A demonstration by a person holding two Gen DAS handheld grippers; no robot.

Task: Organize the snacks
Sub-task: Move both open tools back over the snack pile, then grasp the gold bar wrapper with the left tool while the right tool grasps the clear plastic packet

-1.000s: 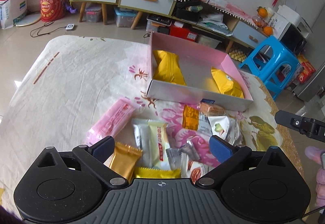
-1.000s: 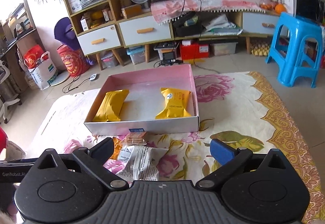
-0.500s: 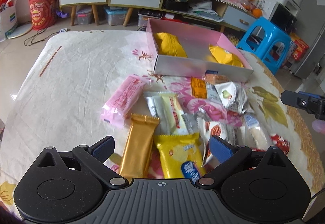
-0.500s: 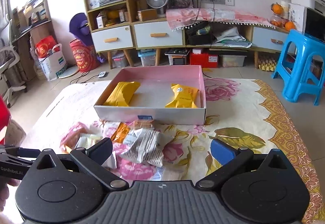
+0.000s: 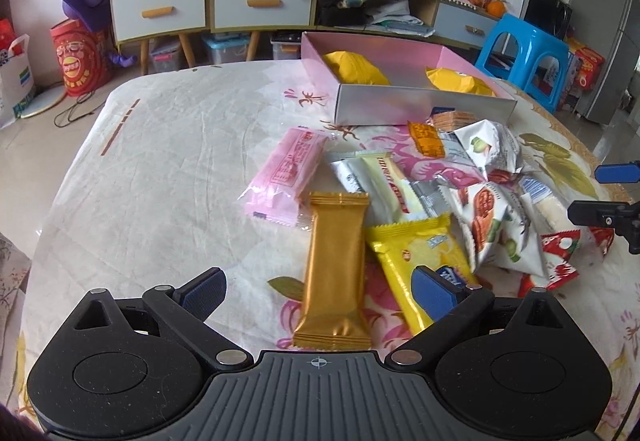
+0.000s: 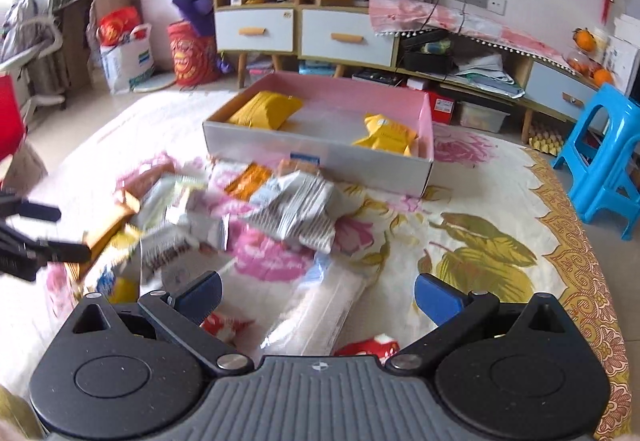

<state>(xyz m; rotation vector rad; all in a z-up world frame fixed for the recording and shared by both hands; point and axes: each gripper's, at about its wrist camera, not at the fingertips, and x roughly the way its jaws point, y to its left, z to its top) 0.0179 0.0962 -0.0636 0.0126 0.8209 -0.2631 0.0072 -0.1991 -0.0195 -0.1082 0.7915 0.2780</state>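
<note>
Both sets of fingers wide open, nothing held. Gold wafer pack (image 5: pixel 335 273) lies right between my left gripper (image 5: pixel 318 291) tips; clear white pack (image 6: pixel 320 305) between my right gripper (image 6: pixel 318 295) tips. Pink box (image 5: pixel 424 109) far ahead, two yellow bags inside. Step: picking. Next: drop, close on gold pack.

Left claw (image 5: pixel 320 291) and right claw (image 6: pixel 318 291) both spread wide, empty.

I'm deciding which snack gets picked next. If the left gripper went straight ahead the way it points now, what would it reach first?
Most likely the gold wrapper: it lies lengthwise between the open fingers of the left gripper, right in its line. The yellow packet sits just to its right, near the right finger. Height above the tablecloth is unclear.
</note>
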